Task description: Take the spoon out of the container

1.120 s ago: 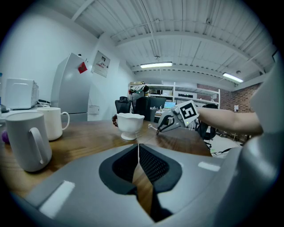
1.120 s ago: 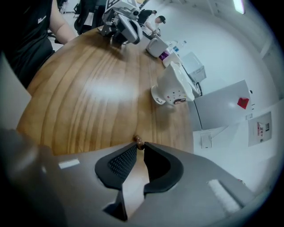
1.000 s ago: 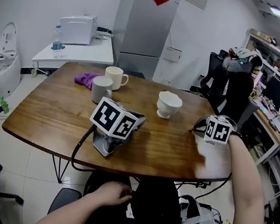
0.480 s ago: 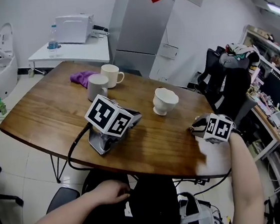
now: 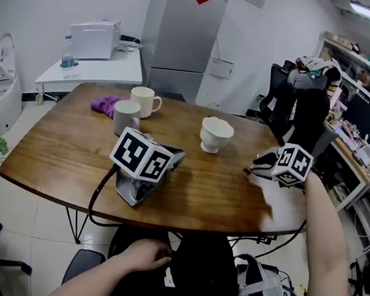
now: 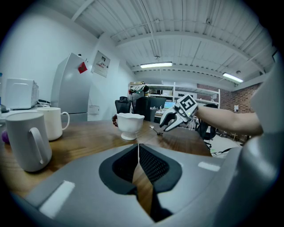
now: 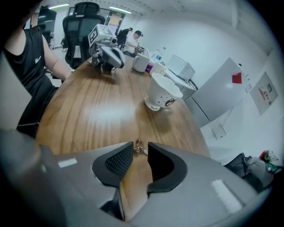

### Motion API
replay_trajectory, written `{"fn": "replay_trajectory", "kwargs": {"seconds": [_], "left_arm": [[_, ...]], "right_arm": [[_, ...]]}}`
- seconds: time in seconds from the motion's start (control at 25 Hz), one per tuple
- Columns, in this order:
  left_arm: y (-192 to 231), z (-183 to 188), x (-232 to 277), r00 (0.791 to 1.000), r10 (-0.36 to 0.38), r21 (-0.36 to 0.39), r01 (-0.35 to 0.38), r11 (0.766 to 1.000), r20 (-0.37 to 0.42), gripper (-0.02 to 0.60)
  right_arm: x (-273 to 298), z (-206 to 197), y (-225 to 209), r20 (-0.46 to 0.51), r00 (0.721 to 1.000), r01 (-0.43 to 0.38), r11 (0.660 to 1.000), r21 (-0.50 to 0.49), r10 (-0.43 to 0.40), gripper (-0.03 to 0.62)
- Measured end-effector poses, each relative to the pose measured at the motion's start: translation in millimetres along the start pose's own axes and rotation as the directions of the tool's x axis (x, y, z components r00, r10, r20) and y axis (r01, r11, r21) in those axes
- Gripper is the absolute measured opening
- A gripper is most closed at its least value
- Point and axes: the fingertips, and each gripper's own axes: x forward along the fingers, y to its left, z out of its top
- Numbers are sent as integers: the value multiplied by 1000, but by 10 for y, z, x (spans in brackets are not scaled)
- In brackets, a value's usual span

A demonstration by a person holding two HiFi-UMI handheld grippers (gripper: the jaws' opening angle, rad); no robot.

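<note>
The left gripper (image 5: 175, 157) lay on the table (image 5: 59, 151), its fingers pressed together. Right of the white cup (image 5: 216, 134), the spoon (image 7: 139, 146) lay on the wood, outside the cup, just at the tips of the slightly spread fingers of the right gripper (image 7: 140, 153).

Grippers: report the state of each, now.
Left gripper: shut, empty, resting on the table.
Right gripper: open; the spoon lies on the table at its jaw tips, not gripped.
</note>
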Motion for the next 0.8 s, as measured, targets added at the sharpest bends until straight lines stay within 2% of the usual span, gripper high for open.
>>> {"fn": "replay_trajectory", "kwargs": {"seconds": [0.12, 0.2, 0.4, 0.48, 0.6, 0.8], "left_arm": [[-1, -8, -2, 1000, 0, 1, 0, 1000, 0, 12], [4, -8, -5, 1000, 0, 1, 0, 1000, -1, 12], [7, -6, -6, 1000, -1, 1, 1, 1000, 0, 12], [7, -6, -5, 1000, 0, 1, 0, 1000, 0, 12], [7, -8, -4, 1000, -1, 0, 1, 1000, 0, 12], [14, -11, -4, 1000, -1, 0, 1, 1000, 0, 12]], "right_arm": [[-36, 76, -36, 74, 997, 21, 998, 56, -25, 95], [-67, 144, -71, 125, 991, 46, 994, 96, -58, 59], [-172, 326, -124, 257, 957, 78, 975, 206, -131, 3], [-234, 414, -124, 319, 935, 77, 966, 248, -157, 3], [-338, 536, -122, 419, 885, 62, 942, 330, -205, 3], [-428, 610, -96, 542, 795, -21, 881, 473, -272, 3]]}}
